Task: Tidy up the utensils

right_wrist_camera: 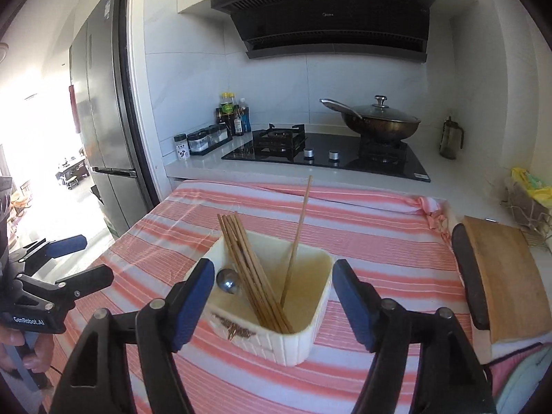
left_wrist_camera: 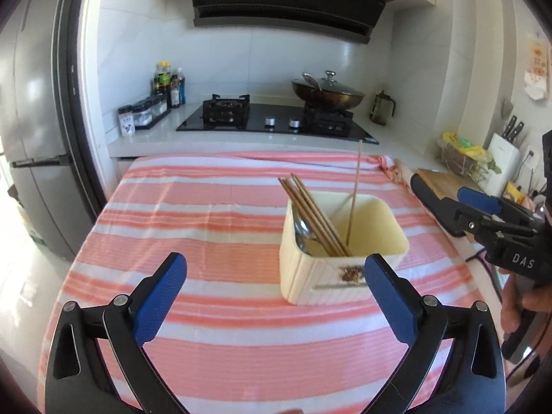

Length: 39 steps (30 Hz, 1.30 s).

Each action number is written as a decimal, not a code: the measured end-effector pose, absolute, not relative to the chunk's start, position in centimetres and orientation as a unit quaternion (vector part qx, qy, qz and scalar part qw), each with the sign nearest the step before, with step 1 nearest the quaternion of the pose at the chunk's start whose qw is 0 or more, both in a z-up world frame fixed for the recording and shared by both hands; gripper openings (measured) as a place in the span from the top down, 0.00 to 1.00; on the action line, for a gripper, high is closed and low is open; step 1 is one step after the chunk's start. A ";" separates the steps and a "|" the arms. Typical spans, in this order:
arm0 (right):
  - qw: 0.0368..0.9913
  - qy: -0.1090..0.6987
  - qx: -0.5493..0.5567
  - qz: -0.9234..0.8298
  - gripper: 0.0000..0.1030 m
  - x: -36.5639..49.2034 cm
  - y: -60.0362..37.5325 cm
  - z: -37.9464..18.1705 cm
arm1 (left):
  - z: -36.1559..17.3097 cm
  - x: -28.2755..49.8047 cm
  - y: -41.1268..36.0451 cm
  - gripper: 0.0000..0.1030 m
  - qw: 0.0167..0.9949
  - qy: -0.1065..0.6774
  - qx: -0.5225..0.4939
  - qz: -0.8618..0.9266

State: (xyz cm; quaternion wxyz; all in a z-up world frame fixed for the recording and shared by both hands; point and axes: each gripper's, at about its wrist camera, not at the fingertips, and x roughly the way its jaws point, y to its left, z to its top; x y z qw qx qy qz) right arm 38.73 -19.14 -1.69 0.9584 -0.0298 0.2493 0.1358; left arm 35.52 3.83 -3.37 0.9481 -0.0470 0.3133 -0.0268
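Note:
A cream ribbed utensil holder [left_wrist_camera: 321,284] [right_wrist_camera: 293,345] stands on the pink-and-white striped cloth [left_wrist_camera: 207,227] [right_wrist_camera: 379,241]. Inside it a bundle of wooden chopsticks [left_wrist_camera: 312,214] [right_wrist_camera: 246,265] leans to the left over a metal spoon [left_wrist_camera: 303,233] [right_wrist_camera: 227,281]. One single chopstick [left_wrist_camera: 355,186] [right_wrist_camera: 300,231] stands nearly upright in the holder, touched by nothing. My left gripper [left_wrist_camera: 276,259] is open in front of the holder with nothing between its fingers. My right gripper [right_wrist_camera: 272,265] [left_wrist_camera: 445,189] is open too, its fingers on either side of the holder's near rim and apart from it. The left gripper [right_wrist_camera: 96,258] shows at the left edge.
A wooden cutting board [right_wrist_camera: 507,276] [left_wrist_camera: 438,179] lies at the cloth's right edge. Behind the cloth are a black gas hob [right_wrist_camera: 327,155], a lidded wok [right_wrist_camera: 383,120], bottles and spice jars [right_wrist_camera: 227,117] and a knife block [left_wrist_camera: 502,158]. A fridge [left_wrist_camera: 31,138] stands at the left.

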 end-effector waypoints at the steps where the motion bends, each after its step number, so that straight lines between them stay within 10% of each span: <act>1: 0.960 0.246 -0.036 0.129 0.19 37.3 -19.0 -1.5 | -3.3 34.3 3.6 0.00 0.946 0.320 -0.046 -0.026; 13: 0.972 0.228 -0.040 0.047 0.00 22.3 -18.4 -0.3 | -0.8 23.7 0.0 0.00 0.961 0.268 -0.014 0.061; 39: 0.975 0.217 -0.033 0.044 0.00 15.1 -16.5 1.1 | 1.7 18.2 -1.4 0.00 0.966 0.248 0.005 0.067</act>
